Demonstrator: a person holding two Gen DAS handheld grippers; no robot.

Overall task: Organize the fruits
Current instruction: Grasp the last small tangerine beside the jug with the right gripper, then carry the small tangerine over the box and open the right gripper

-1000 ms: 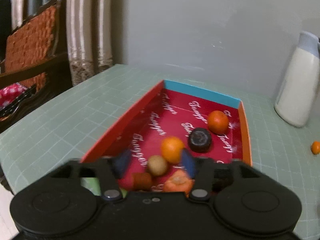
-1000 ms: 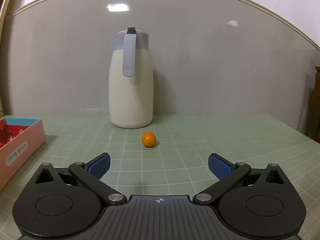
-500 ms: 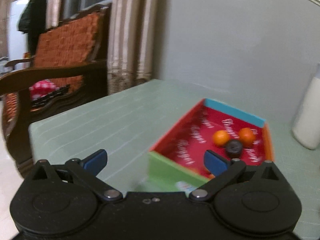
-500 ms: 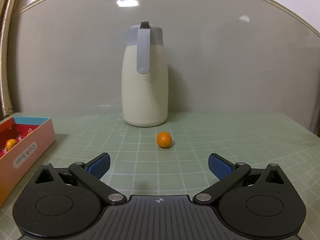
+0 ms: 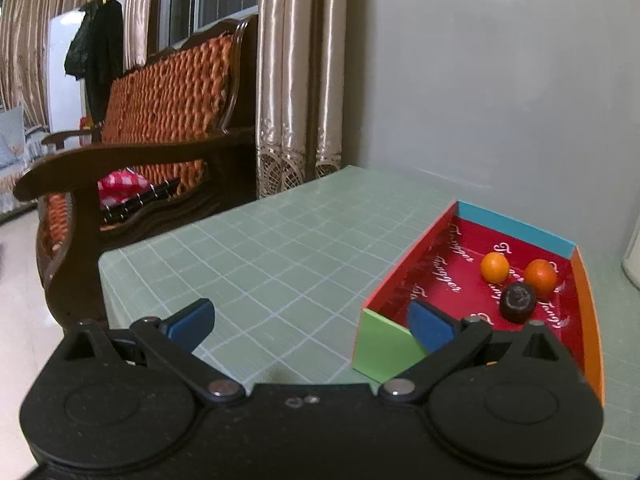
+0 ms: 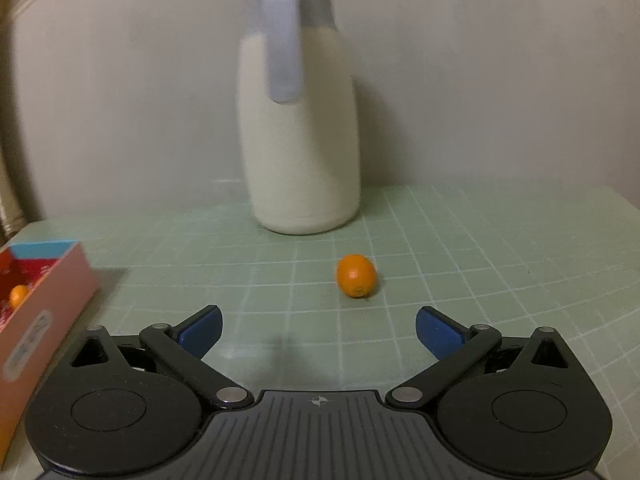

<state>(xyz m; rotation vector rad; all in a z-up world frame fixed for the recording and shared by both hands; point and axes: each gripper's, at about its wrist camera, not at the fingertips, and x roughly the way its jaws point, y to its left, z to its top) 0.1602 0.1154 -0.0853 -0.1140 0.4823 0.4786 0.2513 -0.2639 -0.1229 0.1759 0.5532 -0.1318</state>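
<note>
Two matching black handheld grippers
Left gripper [image 5: 311, 324] and right gripper [image 6: 318, 330]: blue fingertip pads, black linkage arms with silver pivot screws, round embossed discs; the right has a ribbed grey centre plate.

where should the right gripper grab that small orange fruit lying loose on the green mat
Grip the small oval orange fruit across its narrow middle, coming straight in low over the green grid mat. Its long axis lies roughly sideways, so the open right gripper would probably hold better turned to close across it. The cream jug stands behind, apart from it.
</note>
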